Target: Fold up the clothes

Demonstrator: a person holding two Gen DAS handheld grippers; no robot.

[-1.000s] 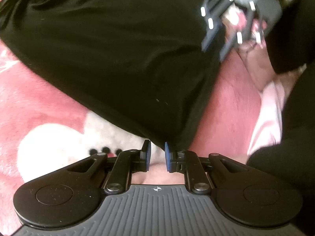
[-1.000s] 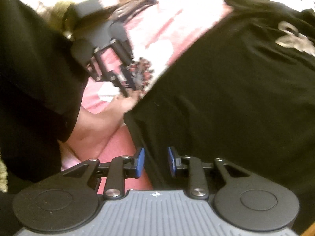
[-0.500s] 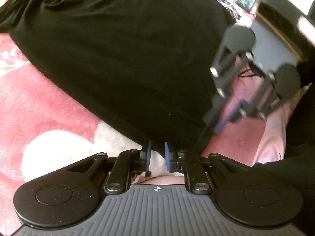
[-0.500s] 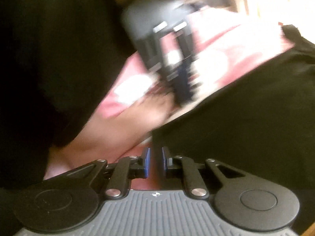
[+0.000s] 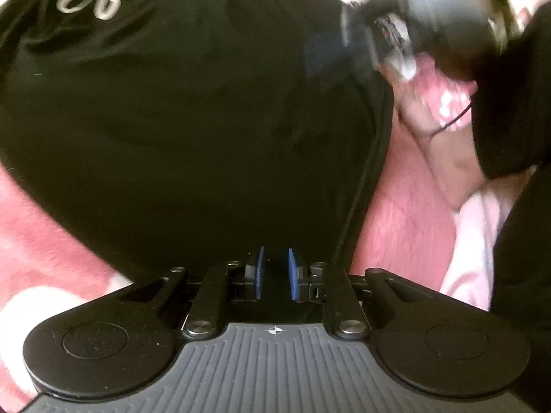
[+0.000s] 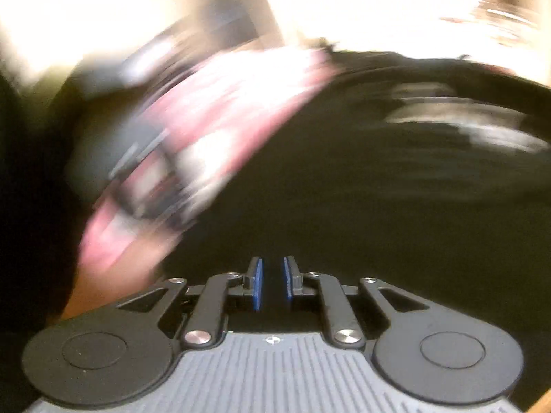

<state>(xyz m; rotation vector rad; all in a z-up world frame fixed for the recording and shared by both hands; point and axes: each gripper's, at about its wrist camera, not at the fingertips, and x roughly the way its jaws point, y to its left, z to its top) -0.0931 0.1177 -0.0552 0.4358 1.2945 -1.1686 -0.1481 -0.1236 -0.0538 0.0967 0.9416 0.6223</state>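
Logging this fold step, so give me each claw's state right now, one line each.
Left claw: shut on the hem of the black shirt.
Right claw: shut on the black shirt's edge, though that view is badly blurred.

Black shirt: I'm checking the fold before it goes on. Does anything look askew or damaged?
Nothing stands out. The black shirt shows no visible damage on the pink blanket; the right wrist view is too blurred to judge.

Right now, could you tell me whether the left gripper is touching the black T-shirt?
Touching. In the left wrist view the left gripper has its jaws nearly closed with the dark fabric of the black T-shirt filling the narrow gap between the blue pads.
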